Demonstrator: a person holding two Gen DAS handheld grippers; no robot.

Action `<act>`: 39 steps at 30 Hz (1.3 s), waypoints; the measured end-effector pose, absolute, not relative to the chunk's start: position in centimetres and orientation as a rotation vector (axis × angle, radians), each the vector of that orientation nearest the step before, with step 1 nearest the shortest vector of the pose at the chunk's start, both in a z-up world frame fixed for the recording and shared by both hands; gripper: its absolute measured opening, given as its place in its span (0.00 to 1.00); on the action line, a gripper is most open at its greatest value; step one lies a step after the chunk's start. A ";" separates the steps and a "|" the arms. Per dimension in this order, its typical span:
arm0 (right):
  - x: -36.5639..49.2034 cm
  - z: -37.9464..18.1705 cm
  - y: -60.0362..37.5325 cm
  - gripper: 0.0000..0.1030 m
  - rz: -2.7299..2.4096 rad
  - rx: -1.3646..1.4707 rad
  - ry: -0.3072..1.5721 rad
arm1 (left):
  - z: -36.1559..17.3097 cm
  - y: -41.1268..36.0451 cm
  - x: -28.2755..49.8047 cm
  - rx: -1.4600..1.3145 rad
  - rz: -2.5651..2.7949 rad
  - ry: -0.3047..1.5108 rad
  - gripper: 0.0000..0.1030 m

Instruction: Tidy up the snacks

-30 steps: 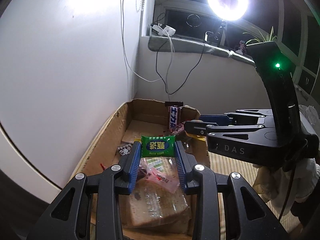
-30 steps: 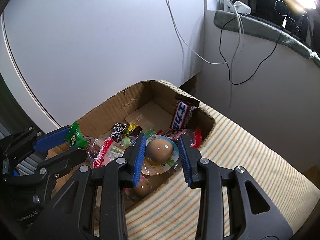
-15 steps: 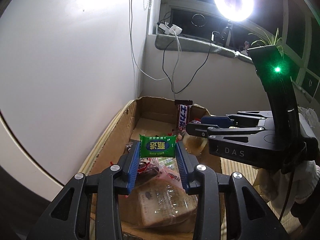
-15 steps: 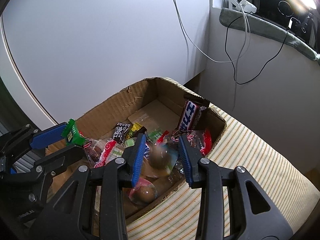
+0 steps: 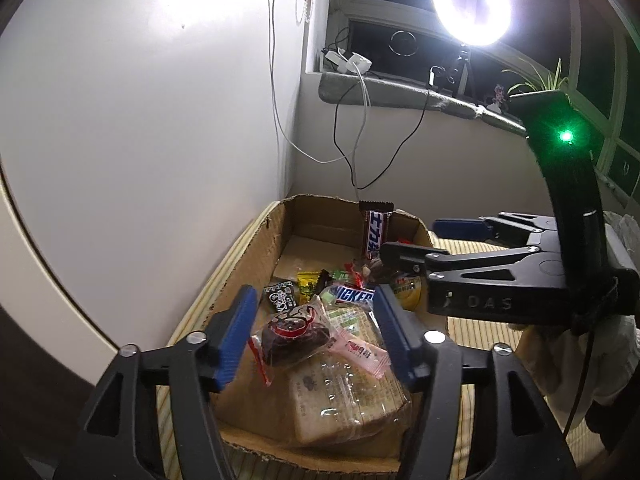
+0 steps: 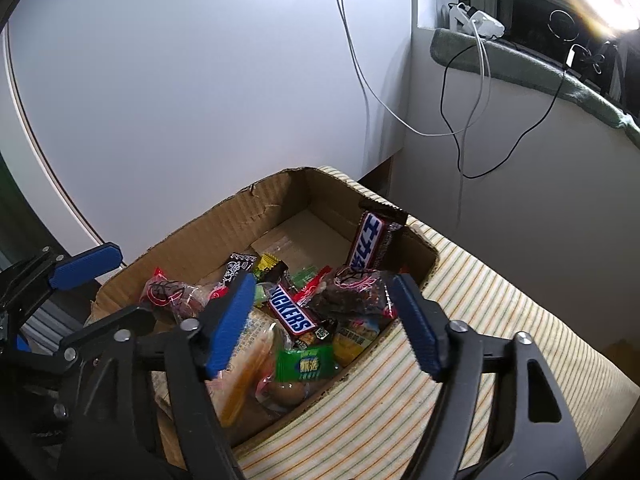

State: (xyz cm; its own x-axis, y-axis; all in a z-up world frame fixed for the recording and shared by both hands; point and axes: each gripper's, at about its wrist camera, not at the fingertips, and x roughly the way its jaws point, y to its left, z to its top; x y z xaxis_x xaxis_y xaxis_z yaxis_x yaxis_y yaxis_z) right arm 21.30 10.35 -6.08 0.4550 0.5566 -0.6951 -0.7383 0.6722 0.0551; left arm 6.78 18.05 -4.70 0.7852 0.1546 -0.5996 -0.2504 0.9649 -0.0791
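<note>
An open cardboard box (image 5: 260, 260) (image 6: 260, 216) holds several wrapped snacks. My left gripper (image 5: 316, 336) hangs over its near end, jaws opening, nothing between the pads; a dark red-labelled packet (image 5: 292, 332) and a clear biscuit pack (image 5: 344, 404) lie below it. My right gripper (image 6: 324, 320) hovers over the box's near corner, jaws opening and empty. Under it lie a green packet (image 6: 306, 362), a brown egg in clear wrap (image 6: 286, 392) and a Snickers bar (image 6: 292, 312). Another bar (image 6: 368, 240) leans upright against the far wall. Each gripper shows in the other's view (image 5: 424, 240) (image 6: 108, 292).
The box sits on a striped cloth surface (image 6: 480, 300) in a corner against a white wall. Cables (image 6: 464, 120) hang from the window sill. A ring light (image 5: 472, 6) glares above. A gloved hand (image 5: 600, 352) holds the right gripper.
Both grippers opened. The green packet left the left pads and the egg packet left the right pads; both now lie in the box.
</note>
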 end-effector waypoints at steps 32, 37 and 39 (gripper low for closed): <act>14.7 -1.6 1.8 0.92 0.680 -0.175 0.613 | -1.7 15.3 1.8 -0.133 0.320 0.544 0.78; 13.2 -1.3 0.2 1.00 0.644 -0.161 0.583 | -1.7 15.1 1.2 -0.130 0.318 0.540 0.78; 12.6 -1.2 -0.2 1.00 0.632 -0.166 0.569 | -1.7 15.0 1.0 -0.128 0.320 0.539 0.78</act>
